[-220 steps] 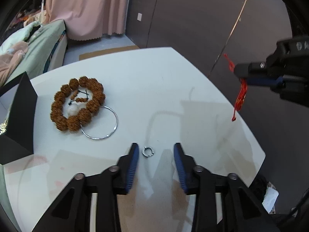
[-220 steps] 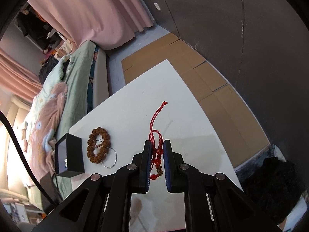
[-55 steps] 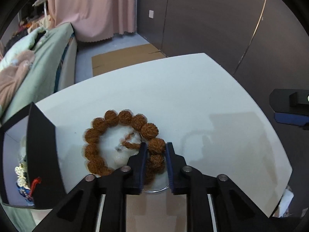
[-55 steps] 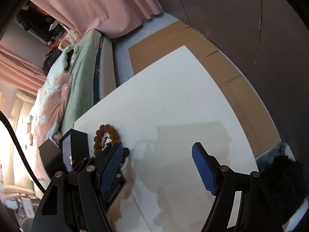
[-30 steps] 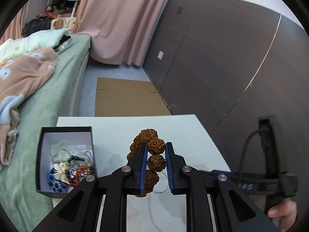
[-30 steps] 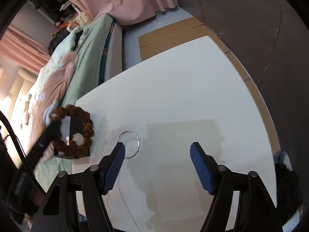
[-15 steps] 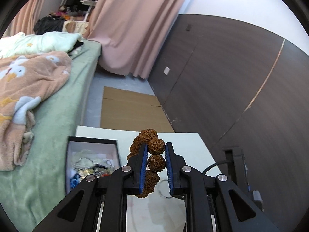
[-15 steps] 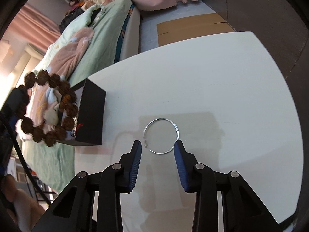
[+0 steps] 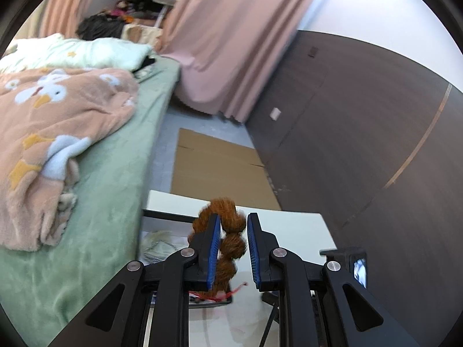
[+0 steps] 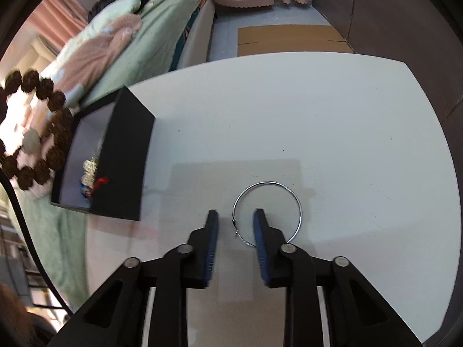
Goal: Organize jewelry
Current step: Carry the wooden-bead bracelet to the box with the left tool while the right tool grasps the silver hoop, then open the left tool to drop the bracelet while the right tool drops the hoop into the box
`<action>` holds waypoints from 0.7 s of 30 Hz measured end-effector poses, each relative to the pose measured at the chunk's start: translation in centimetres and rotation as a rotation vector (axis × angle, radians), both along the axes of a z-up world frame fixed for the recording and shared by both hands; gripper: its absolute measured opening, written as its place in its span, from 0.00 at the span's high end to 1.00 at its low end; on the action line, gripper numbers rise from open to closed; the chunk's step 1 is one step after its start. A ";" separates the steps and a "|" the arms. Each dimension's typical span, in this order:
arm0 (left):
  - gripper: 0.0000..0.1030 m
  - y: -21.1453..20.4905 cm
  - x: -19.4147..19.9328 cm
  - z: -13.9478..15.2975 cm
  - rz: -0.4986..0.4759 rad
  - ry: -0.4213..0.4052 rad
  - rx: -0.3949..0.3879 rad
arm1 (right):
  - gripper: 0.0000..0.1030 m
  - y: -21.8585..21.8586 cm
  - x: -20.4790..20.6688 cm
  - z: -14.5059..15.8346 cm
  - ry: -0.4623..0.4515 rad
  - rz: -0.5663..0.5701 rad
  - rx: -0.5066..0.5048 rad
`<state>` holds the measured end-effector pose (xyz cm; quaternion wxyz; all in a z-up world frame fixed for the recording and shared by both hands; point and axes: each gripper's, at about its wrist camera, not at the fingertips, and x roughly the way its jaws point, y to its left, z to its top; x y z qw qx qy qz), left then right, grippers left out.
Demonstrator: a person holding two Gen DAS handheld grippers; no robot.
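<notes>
A green bed [image 9: 121, 173] with a peach patterned blanket [image 9: 58, 115] fills the left of the left wrist view, with pink curtains [image 9: 231, 43] and a dark panelled wall [image 9: 361, 144] behind it. Flattened cardboard [image 9: 214, 167] lies on the floor between the bed and the wall.

The white counter [image 10: 289, 115] takes up most of the right wrist view. At its left edge, beside the bed, stands an open black jewelry box [image 10: 124, 156] with a pale lining; small pieces, among them clear beads and something red, lie inside it.

The brown bead bracelet [image 9: 230, 243] is off the counter, clamped in the jaws of the left gripper [image 9: 231, 231], which are narrow and press on a bead from both sides. In the left wrist view it hangs over the box. In the right wrist view the same bracelet appears as a blurred ring at the far left, beside the box and raised above it.

A thin silver hoop [image 10: 267, 212] lies flat on the counter, well apart from the box. The right gripper [image 10: 235, 217] points down at it, its jaws closing; the hoop's open clasp end sits between them, and no pad visibly presses on the wire.
</notes>
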<state>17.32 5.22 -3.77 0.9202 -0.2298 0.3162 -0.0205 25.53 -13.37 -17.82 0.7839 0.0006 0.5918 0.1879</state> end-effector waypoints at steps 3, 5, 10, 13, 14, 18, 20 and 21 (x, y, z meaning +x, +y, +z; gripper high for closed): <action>0.69 0.8 0.0 -0.1 0.040 0.028 -0.013 | 0.92 0.5 -0.2 0.0 -0.022 0.017 -0.065; 0.50 1.3 -0.1 -0.3 0.062 0.036 -0.032 | 0.95 0.3 -0.3 0.0 -0.032 0.018 -0.080; 0.44 2.2 -0.7 -0.2 0.104 0.029 -0.043 | 0.96 -0.8 -0.1 0.4 -0.016 -0.007 -0.016; 0.44 2.8 -1.0 -0.4 0.122 0.036 -0.062 | 0.96 -1.3 -0.1 1.5 -0.033 -0.020 0.053; 0.44 2.9 -1.1 -0.4 0.124 0.037 -0.065 | 0.96 -1.2 -0.1 1.8 -0.037 -0.023 0.070; 0.43 3.4 -1.7 -0.3 0.132 0.032 -0.067 | 0.96 -1.7 -0.2 3.6 -0.056 -0.038 0.194; 0.43 3.5 -1.9 -0.1 0.140 0.028 -0.061 | 0.96 -1.8 -0.3 4.7 -0.077 -0.037 0.247; 0.43 3.7 -2.1 0.0 0.144 0.026 -0.060 | 0.96 -1.7 -0.3 5.2 -0.088 -0.037 0.270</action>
